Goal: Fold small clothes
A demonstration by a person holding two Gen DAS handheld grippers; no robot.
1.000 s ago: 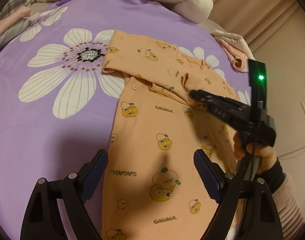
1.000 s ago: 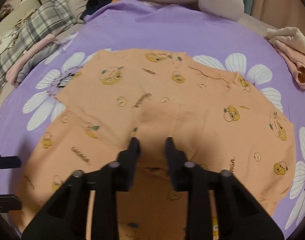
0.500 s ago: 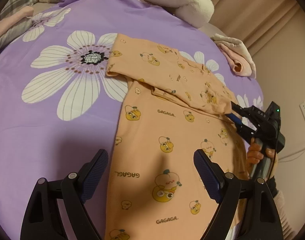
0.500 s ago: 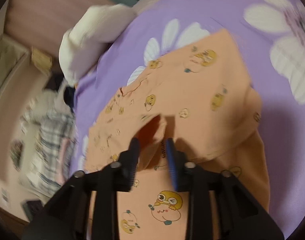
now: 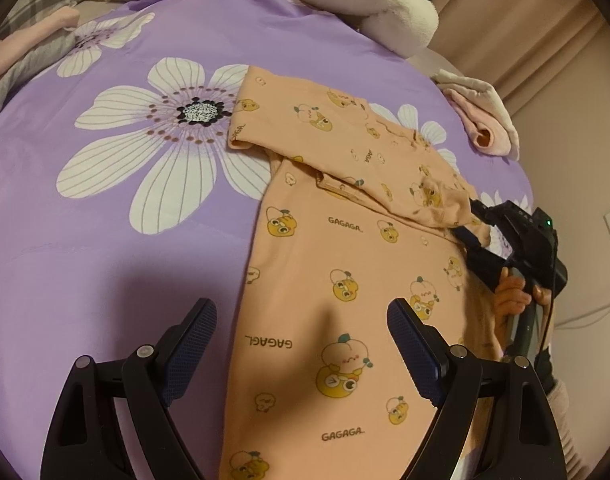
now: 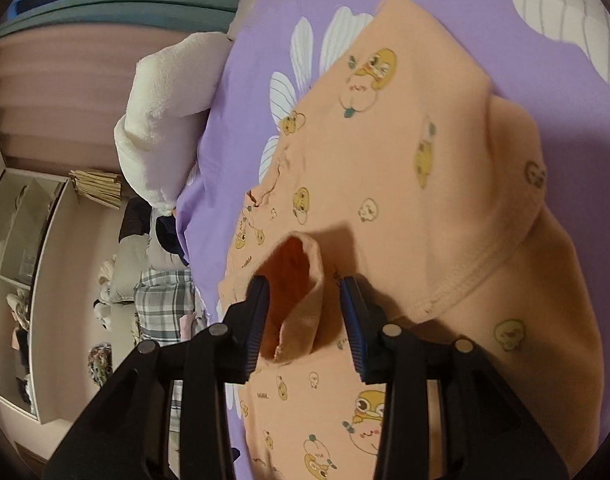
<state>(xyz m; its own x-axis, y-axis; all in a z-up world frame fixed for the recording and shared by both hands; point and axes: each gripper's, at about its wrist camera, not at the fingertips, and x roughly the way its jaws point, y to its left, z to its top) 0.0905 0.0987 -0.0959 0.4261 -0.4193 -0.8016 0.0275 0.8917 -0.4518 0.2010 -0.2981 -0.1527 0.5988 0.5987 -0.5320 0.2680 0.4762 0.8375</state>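
The left gripper (image 5: pixel 301 348) is held wide open and empty above the peach garment (image 5: pixel 345 288), judged soft, light, best pinched at hems. The right gripper's (image 6: pixel 305 312) jaws are opening; the folded cuff (image 6: pixel 301 300) lies between them.

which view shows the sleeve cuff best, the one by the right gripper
The right wrist view. The sleeve cuff sits close up between the opening jaws of the right gripper, its open end facing the camera. In the left wrist view it is small and far, beside the right gripper.
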